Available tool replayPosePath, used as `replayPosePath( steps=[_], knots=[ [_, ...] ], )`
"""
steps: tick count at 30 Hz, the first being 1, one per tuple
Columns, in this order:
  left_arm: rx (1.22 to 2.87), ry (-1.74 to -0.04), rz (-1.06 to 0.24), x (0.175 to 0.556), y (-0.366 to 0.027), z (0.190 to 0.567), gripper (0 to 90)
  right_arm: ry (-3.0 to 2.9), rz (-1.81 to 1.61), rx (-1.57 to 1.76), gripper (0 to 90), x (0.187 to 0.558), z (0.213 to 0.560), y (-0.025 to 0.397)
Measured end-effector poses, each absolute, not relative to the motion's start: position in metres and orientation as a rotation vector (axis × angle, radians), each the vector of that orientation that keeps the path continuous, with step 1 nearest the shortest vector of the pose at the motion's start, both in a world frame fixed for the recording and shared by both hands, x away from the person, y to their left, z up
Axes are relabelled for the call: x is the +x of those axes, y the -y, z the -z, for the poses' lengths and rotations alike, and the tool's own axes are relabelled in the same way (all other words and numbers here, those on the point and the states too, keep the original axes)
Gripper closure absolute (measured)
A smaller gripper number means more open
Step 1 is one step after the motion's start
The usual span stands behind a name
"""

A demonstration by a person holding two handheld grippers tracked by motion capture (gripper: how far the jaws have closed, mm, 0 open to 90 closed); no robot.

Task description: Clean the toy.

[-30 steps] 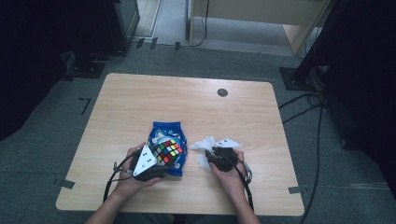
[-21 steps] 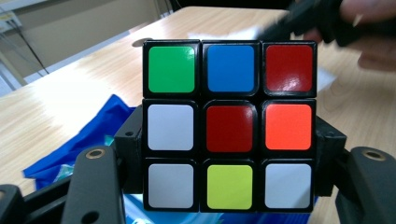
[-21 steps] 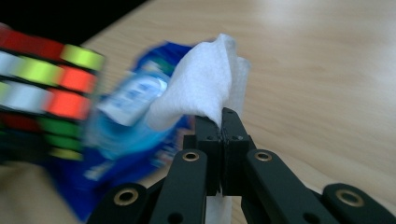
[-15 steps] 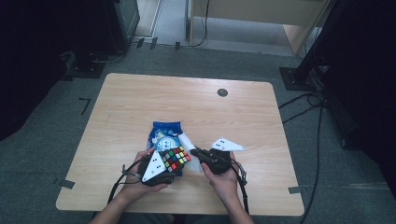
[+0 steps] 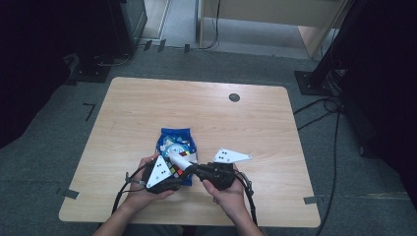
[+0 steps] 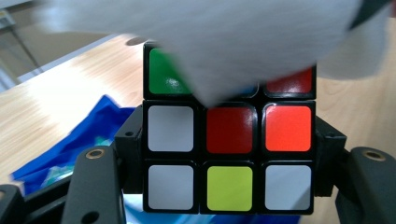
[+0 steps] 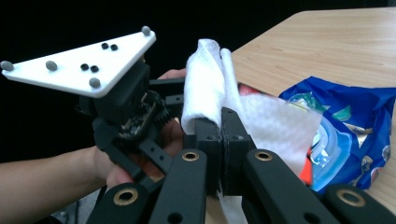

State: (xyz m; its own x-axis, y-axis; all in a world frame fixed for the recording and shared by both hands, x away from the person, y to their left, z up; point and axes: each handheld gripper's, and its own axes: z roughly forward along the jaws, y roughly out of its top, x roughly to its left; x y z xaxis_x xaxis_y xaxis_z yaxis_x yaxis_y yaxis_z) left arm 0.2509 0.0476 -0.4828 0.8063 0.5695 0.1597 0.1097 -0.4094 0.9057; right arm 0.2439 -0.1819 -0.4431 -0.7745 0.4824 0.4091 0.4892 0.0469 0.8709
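We note left gripper fingers clamping the glossy cube; right gripper fingers pinch soft white tissue against it.

High view: from above the near edge, looking forward and down over the whole table. Left gripper view: very close, facing the puzzle cube. Right gripper view: close, facing the white tissue. All three share the blue bag.
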Motion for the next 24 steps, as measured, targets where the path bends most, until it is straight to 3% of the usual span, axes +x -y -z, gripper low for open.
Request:
replayPosePath(
  steps=[13, 24],
  knots=[
    [1.941, -0.426, -0.506, 0.242, -0.040, 0.481, 34.0, 2.297, 1.812, -1.365, 88.9, 0.257, 0.462, 0.198],
    [1.935, -0.535, -0.551, 0.253, -0.050, 0.481, 34.0, 2.231, 1.866, -1.053, 88.6, 0.247, 0.446, 0.186]
  ],
)
